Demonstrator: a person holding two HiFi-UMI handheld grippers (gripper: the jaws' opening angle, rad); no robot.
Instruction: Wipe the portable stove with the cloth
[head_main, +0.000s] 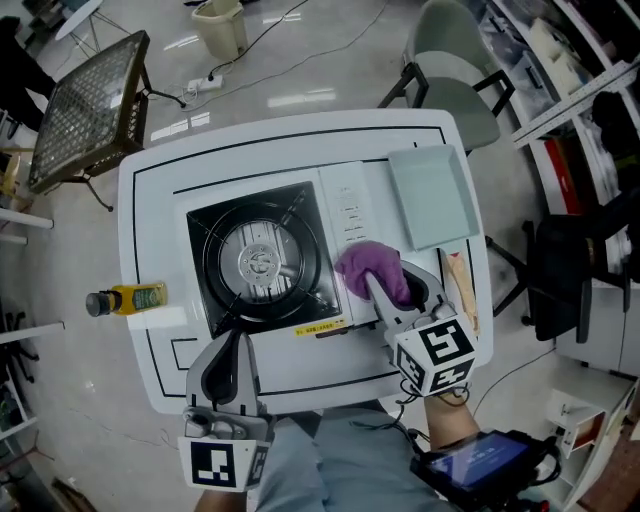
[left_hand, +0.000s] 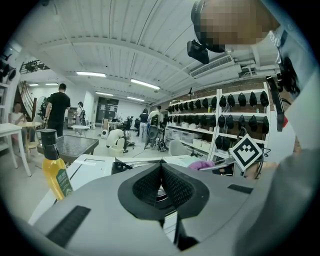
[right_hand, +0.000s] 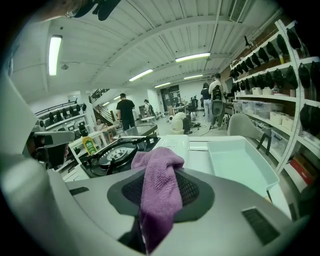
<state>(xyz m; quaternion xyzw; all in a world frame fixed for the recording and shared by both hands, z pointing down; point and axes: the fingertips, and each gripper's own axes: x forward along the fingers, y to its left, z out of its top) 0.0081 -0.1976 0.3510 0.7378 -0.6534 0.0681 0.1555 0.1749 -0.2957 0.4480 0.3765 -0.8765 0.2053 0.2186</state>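
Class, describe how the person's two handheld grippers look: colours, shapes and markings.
Both the left gripper and the right gripper have pale grey bodies tapering to a beak, with dark, ribbed pads inside. Each carries a white cube printed with black square markers.

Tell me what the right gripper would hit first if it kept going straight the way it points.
Probably the stove. The right gripper, shut on the cloth, angles down toward the white panel beside the burner. The cloth would likely touch first, though depth is hard to judge.
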